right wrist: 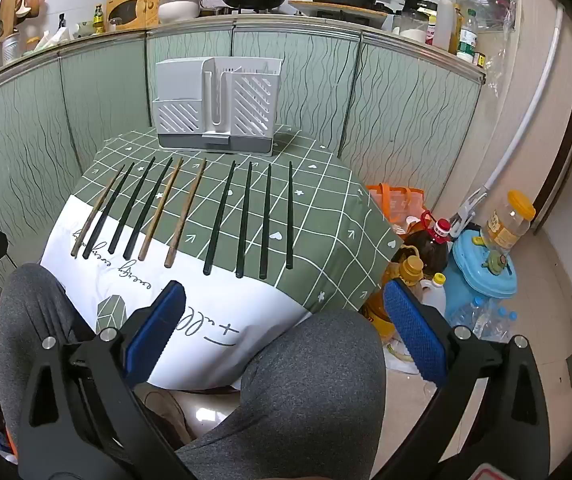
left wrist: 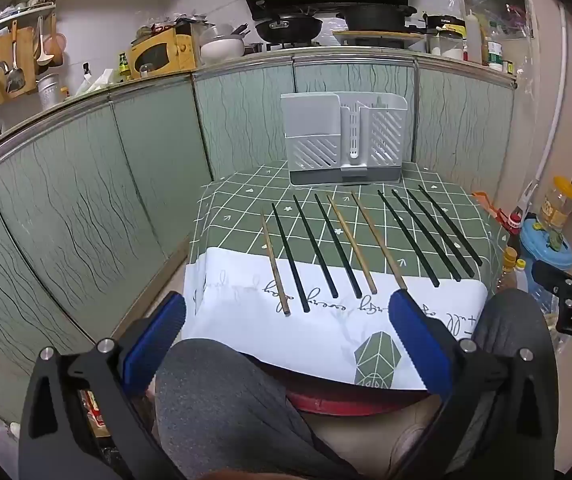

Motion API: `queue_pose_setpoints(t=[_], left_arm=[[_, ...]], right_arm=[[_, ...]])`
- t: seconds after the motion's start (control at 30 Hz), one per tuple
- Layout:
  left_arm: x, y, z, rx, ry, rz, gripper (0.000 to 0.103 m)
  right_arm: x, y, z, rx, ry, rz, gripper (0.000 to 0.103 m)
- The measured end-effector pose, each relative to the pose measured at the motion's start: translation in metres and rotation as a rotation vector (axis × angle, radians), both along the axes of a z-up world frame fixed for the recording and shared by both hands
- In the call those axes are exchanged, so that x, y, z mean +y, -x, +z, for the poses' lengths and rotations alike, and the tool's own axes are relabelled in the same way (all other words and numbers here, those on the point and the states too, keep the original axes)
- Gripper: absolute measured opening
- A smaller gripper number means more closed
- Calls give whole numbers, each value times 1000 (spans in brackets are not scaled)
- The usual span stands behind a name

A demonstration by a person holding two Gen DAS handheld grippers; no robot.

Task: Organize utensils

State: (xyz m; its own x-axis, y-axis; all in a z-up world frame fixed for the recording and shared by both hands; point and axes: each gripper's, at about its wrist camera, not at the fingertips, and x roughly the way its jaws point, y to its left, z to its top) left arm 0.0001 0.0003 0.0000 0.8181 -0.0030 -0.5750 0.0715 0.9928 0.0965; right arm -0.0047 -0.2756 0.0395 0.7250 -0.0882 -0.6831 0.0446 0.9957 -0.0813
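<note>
Green checked cloth covers the bench (left wrist: 245, 200), where ten chopsticks lie in a row: seven dark chopsticks (left wrist: 328, 246) and three wooden chopsticks (left wrist: 353, 244), well apart from the grey utensil holder (left wrist: 342, 140) at the far edge. Left tongs (left wrist: 286, 312) and right tongs (right wrist: 283, 300) both gape wide, empty, above the person's grey-clad knees (right wrist: 310, 368).

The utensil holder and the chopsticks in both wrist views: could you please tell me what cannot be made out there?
- Utensil holder: inside of its compartments, hidden by its own front walls in both views.
- Small table under the tablecloth: fully covered; only a red rim shows, left wrist view.
- Left wooden chopstick: touching the dark chopstick beside it or not, too close to tell, right wrist view.
</note>
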Motion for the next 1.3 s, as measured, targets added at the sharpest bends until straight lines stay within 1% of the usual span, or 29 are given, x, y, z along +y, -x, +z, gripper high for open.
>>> queue_pose_setpoints(t=[0.53, 0.77, 1.3], left_arm=[[1, 1, -1, 1, 1, -5, 99], [3, -2, 0, 9, 15, -8, 99], [9, -2, 0, 12, 26, 1, 99]], right_arm=[[2, 1, -2, 0, 1, 1, 95], [-4, 3, 6, -16, 1, -4, 95], [1, 7, 9, -31, -1, 8, 95]])
